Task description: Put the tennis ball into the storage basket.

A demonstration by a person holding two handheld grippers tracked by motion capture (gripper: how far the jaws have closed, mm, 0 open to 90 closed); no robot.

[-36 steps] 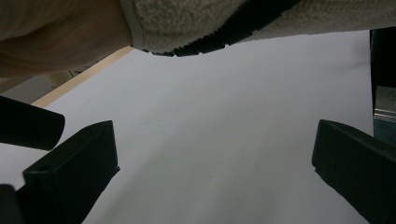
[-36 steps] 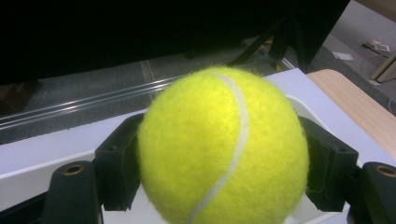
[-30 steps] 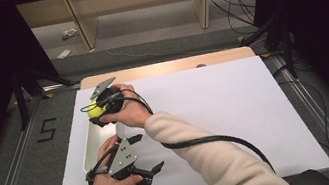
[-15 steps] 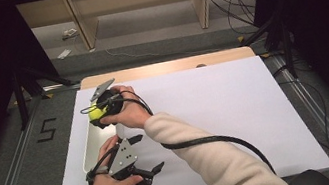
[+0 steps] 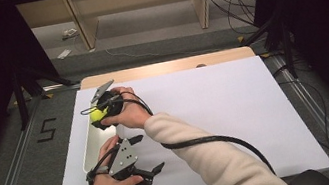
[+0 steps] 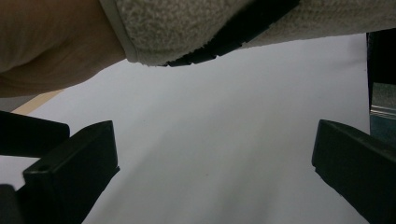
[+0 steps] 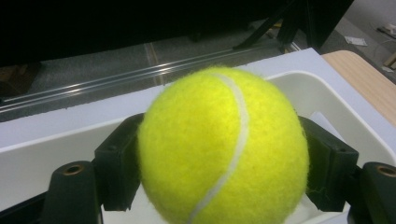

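A yellow tennis ball [image 7: 219,147] sits clamped between the two black jaws of my right gripper [image 7: 219,158], held just above a white tray [image 7: 56,158]. In the high view the ball [image 5: 98,115] and right gripper [image 5: 100,114] hover over the far end of the tray [image 5: 88,153] at the table's left. My left gripper [image 5: 152,153] rests near the front left of the table, pointing right, its jaws wide apart. Between its black fingers [image 6: 74,172] lies only white table surface, with the person's cream sleeve [image 6: 196,28] crossing above.
The table [image 5: 235,106] is covered by a white sheet, with a wooden strip [image 5: 168,66] at its far edge. A black cable [image 5: 211,140] trails over the right forearm. Dark floor and metal rails flank the table's left side.
The right gripper with the ball has shifted very slightly; the left gripper holds its place.
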